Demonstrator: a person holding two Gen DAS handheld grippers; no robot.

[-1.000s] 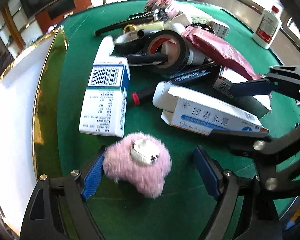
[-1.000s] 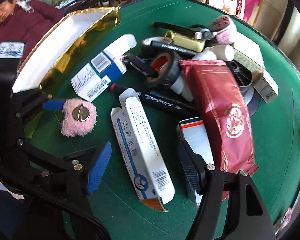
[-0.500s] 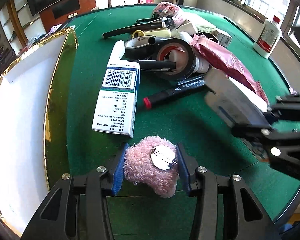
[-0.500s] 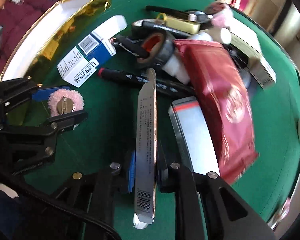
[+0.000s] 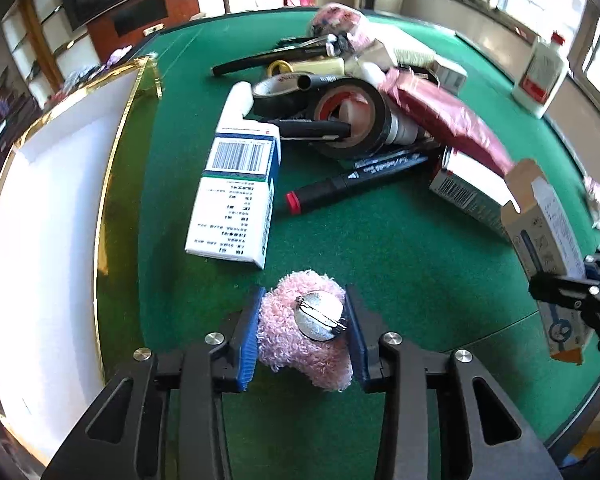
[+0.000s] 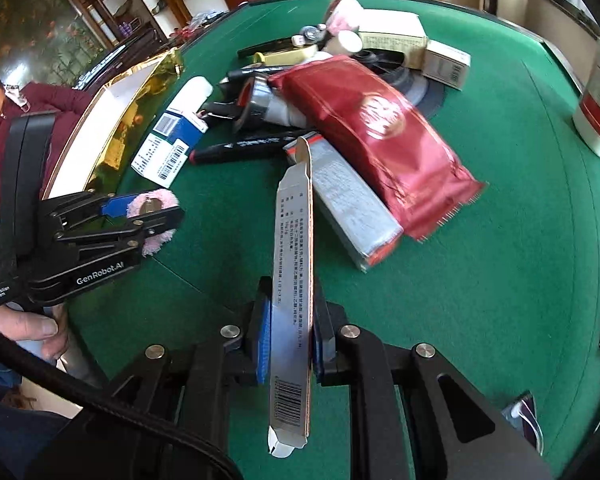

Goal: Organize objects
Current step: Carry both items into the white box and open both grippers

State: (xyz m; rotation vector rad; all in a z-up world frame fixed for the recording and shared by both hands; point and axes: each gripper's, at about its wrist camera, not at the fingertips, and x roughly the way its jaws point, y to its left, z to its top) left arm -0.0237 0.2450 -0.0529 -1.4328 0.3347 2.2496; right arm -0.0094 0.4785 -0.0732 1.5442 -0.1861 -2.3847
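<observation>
Your left gripper (image 5: 304, 344) has just been closing, and its blue fingers (image 5: 249, 346) now press both sides of the pink fluffy brooch (image 5: 300, 344), which sits low over the green table (image 5: 400, 248) just beside the gold-rimmed white tray (image 5: 52, 216). Judge it as very light and soft: the pile gives under the pads, so the hold is on fuzz rather than on anything firm. The round metal pin back (image 5: 320, 315) faces up and is the only stiff part (it could catch a pad if you shift your hold). Taking it across the body, as you have it, looks sound.

Your right gripper (image 6: 288, 340) is clamped on the long white ointment carton (image 6: 294, 280), which is lifted off the table and points away from you toward the pile of tape, marker and red pouch (image 6: 364, 128). The jaws stand nearly together, so the thin card is probably squeezed flat. Expect it to be light, easily crushed, and smooth enough to slide. You hold it near its barcoded end, which leaves a long free end with an open flap (image 6: 302, 150) that could swing and catch the pile; a hold nearer the middle would steady it.
</observation>
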